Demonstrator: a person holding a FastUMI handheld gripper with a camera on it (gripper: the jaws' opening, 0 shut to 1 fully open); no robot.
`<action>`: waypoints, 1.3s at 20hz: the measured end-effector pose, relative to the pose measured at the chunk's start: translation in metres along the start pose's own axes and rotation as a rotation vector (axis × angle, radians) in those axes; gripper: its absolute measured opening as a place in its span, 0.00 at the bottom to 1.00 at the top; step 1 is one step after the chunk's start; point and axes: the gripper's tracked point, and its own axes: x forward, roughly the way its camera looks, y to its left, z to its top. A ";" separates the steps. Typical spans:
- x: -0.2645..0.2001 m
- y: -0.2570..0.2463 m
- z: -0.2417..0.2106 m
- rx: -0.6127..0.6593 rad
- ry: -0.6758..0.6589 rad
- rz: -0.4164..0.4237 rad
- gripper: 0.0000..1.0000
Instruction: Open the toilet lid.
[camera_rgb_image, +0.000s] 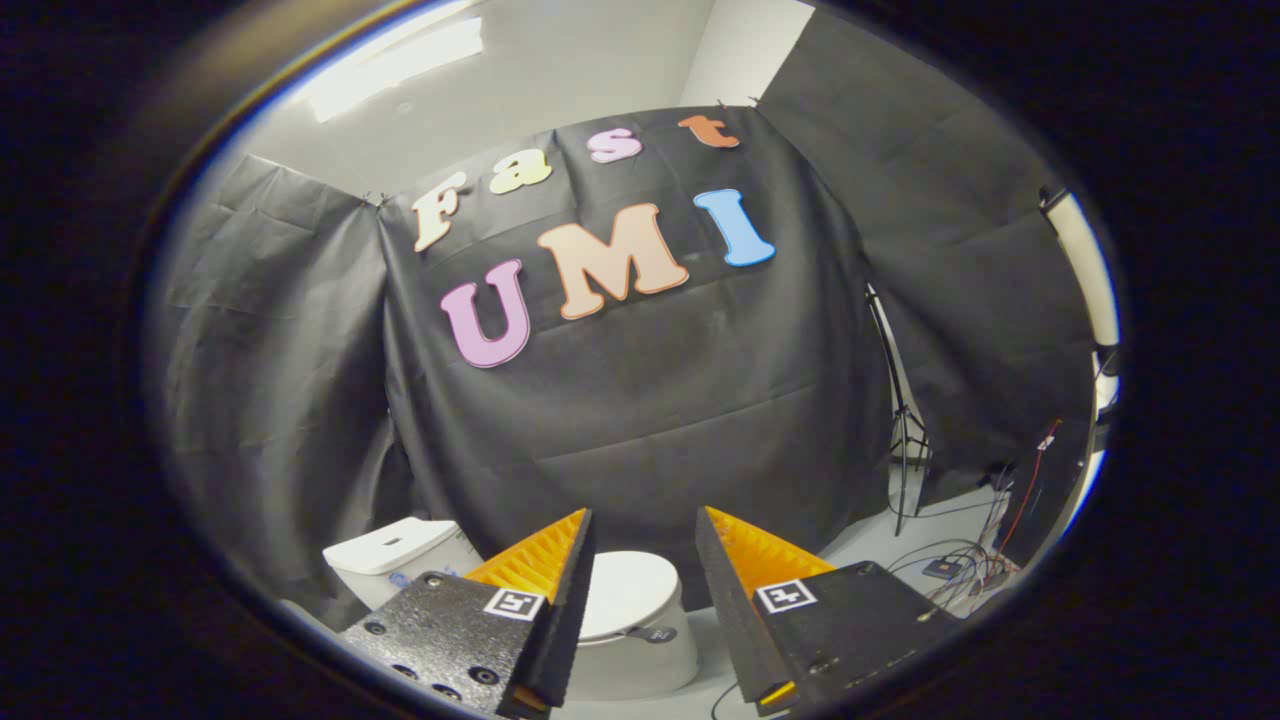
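The toilet lid (625, 592) is seen closed, well beyond the gripper (640, 530) toward 12 o'clock, framed between its fingers, which are held apart and empty.

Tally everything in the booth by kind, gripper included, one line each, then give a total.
Toilet with its lid down, seen between the fingers: 1
Toilet tank, beside it: 1
Gripper, open and touching nothing: 1
Light stand: 1
Tube light: 1
Bundle of cables on the floor: 1
Total: 6
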 end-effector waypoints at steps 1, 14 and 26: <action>0.000 -0.003 -0.001 0.017 0.001 -0.005 0.62; 0.059 -0.031 -0.047 0.396 -0.027 -0.032 0.62; 0.142 -0.043 -0.213 0.909 0.096 -0.113 0.62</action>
